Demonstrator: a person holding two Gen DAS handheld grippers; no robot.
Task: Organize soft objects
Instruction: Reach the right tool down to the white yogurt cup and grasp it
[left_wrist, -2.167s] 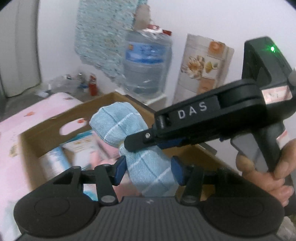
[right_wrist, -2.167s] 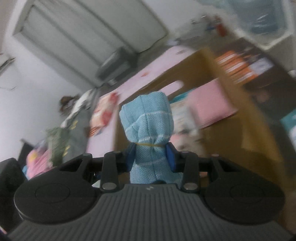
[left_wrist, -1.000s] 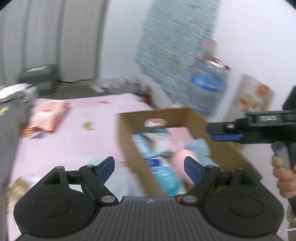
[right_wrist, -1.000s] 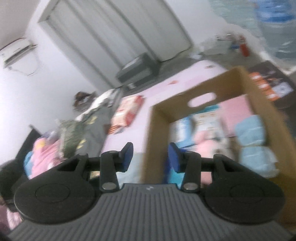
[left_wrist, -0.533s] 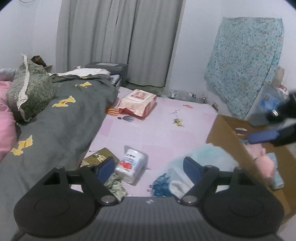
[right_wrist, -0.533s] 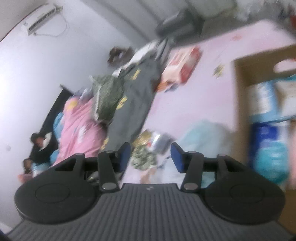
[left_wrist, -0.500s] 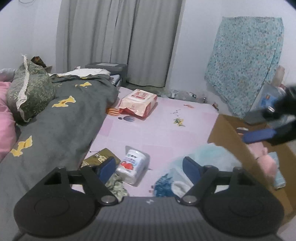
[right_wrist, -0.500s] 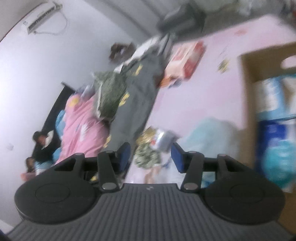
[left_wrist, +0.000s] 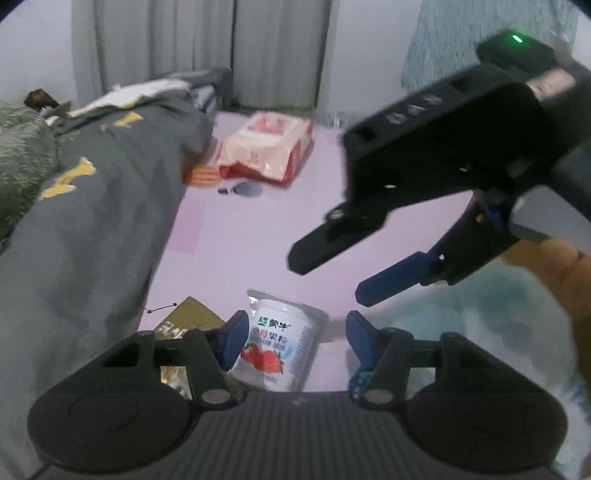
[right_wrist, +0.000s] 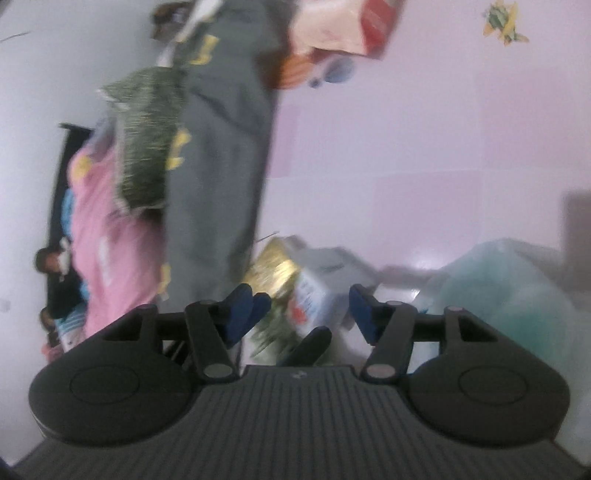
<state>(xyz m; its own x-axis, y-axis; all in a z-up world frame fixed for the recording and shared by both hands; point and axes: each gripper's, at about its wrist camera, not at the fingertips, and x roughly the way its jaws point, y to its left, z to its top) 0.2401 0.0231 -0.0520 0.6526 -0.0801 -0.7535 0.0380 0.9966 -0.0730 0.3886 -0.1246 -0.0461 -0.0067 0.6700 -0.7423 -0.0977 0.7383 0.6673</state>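
Observation:
My left gripper (left_wrist: 297, 334) hangs over the pink sheet (left_wrist: 258, 229) with its jaws closing. A white strawberry yogurt pouch (left_wrist: 279, 347) lies on the sheet in line with the gap, and the pads are not pressing on it. My right gripper (left_wrist: 343, 277) reaches in from the upper right, jaws opening and nothing in them. In the right wrist view that gripper (right_wrist: 301, 310) points down at the same pouch (right_wrist: 319, 291), with the left gripper's fingers (right_wrist: 314, 339) below it. A pale teal plastic bag (left_wrist: 498, 317) (right_wrist: 498, 295) sits right of the pouch.
A gold packet (left_wrist: 184, 325) (right_wrist: 273, 269) lies left of the pouch, against a grey blanket (left_wrist: 92, 221) (right_wrist: 221, 147). A pink wipes pack (left_wrist: 266, 147) sits farther up the sheet. A green pillow (right_wrist: 147, 140) and pink quilt (right_wrist: 103, 229) lie beyond the blanket.
Both grippers let go of the rolled blue towel in the cardboard box, then swung left and down to the items on the bed. Left jaws have narrowed, right jaws widened.

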